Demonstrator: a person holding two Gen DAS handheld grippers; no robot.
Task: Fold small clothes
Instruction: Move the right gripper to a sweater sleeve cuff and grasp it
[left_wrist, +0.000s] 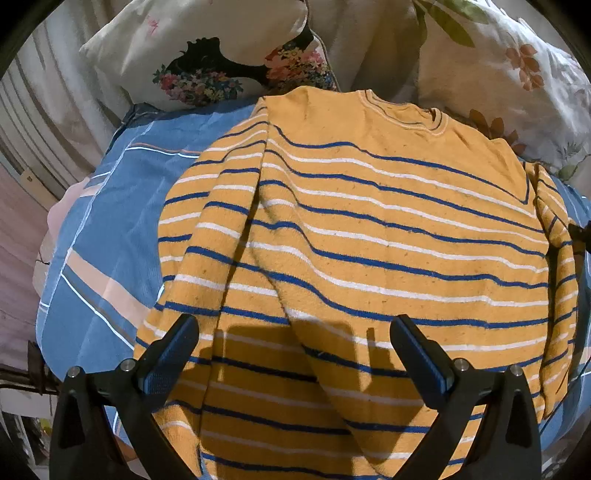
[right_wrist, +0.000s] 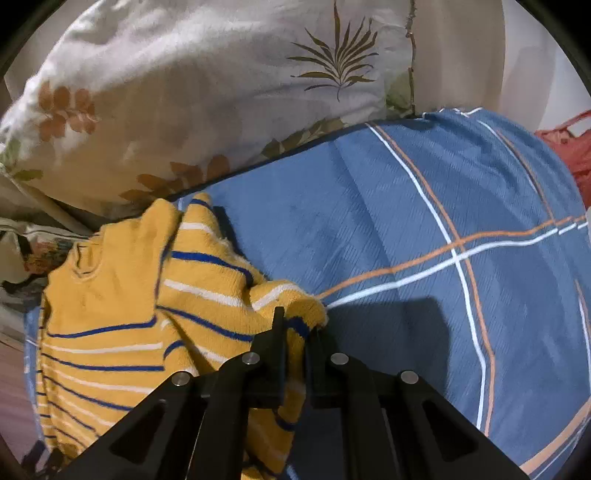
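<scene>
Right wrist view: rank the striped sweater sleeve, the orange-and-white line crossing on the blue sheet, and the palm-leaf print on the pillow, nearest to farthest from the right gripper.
1. Striped sweater sleeve: pinched in the right gripper itself.
2. Line crossing on the blue sheet: ahead, to the right.
3. Palm-leaf print on the pillow: at the top, beyond the sheet's edge.

sweater (left_wrist: 369, 229) hem: cut off by frame bottom | far sleeve: partly hidden
</scene>
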